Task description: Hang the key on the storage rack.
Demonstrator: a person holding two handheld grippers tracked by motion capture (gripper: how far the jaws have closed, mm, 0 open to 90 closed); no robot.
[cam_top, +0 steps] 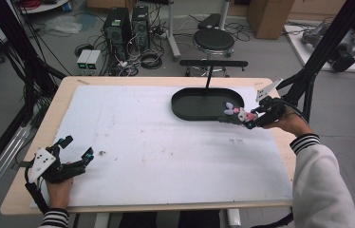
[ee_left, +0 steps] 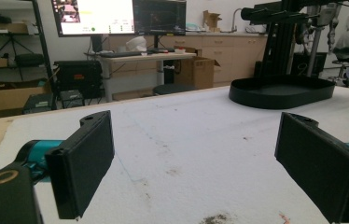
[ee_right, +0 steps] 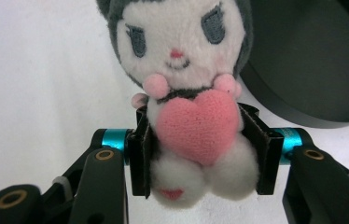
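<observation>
Count of things on the surface

One plush toy, one black oval tray, two hand-held grippers: left, right.

**Layout, table top**

Tray on table, upper right of centre in high view; plush toy at tray's lower right rim, between jaws of right gripper; left gripper lower left, well apart from both.

Dim, even room light; soft shadows; sharp focus, slight grain.
</observation>
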